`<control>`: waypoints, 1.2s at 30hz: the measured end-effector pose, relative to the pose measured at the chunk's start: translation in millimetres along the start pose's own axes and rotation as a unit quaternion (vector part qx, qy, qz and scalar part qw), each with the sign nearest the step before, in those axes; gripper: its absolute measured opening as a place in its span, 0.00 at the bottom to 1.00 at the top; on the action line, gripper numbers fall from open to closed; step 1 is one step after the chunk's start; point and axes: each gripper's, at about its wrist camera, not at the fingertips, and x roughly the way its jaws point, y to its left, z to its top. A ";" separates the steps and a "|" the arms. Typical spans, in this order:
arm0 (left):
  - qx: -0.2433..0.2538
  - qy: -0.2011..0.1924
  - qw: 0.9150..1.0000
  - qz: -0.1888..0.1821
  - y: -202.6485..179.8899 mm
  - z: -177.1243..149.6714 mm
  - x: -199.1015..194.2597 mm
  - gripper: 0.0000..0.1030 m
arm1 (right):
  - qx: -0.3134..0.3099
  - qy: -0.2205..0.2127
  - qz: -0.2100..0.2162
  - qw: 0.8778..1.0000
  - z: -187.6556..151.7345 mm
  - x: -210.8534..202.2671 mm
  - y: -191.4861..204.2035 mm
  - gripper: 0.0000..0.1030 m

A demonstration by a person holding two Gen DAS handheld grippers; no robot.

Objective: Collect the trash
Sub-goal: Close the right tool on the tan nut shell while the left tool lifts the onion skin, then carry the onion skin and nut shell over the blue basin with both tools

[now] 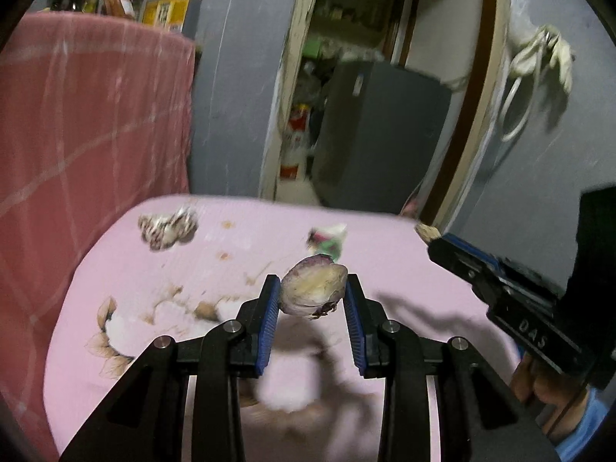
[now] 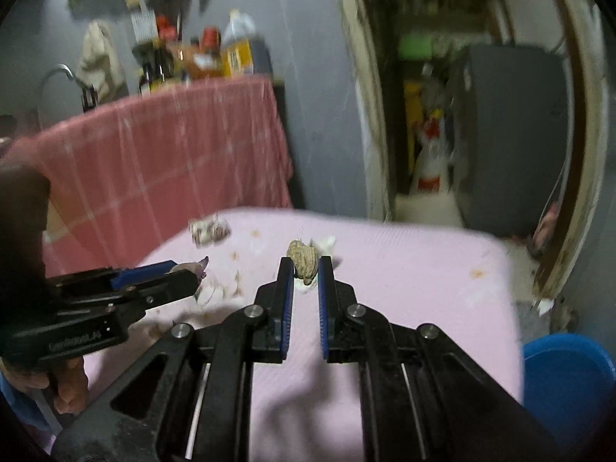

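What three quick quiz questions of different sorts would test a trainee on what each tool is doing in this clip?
1. True or false: the left tool is closed on a purplish garlic skin.
2. Multiple choice: what does the right tool grip? A) a bottle cap B) a small tan scrap C) nothing.
3. Fill in: a ____ bucket stands beside the pink table.

Key: 1 true. 2 B. 3 blue.
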 end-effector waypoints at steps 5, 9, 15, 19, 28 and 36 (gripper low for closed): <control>0.002 -0.057 0.998 -0.016 -26.4 10.9 -17.1 0.28 | 0.002 -0.068 -0.034 0.997 5.0 -43.0 -12.5 0.12; 0.018 -0.096 0.995 -0.030 -53.8 18.3 -26.9 0.28 | 0.019 -0.108 -0.060 0.992 7.9 -73.9 -28.1 0.12; 0.037 -0.121 0.990 -0.058 -94.3 28.2 -30.1 0.28 | 0.045 -0.144 -0.100 0.983 8.4 -113.1 -52.3 0.12; 0.042 -0.121 0.988 -0.083 -120.5 30.1 -23.8 0.28 | 0.055 -0.157 -0.133 0.977 4.9 -136.5 -66.7 0.12; 0.066 -0.095 0.986 -0.124 -178.1 20.8 3.3 0.28 | 0.094 -0.156 -0.196 0.963 -9.9 -172.4 -106.7 0.12; 0.086 -0.021 0.985 -0.148 -217.6 4.5 40.5 0.28 | 0.177 -0.100 -0.226 0.953 -29.9 -171.1 -154.5 0.12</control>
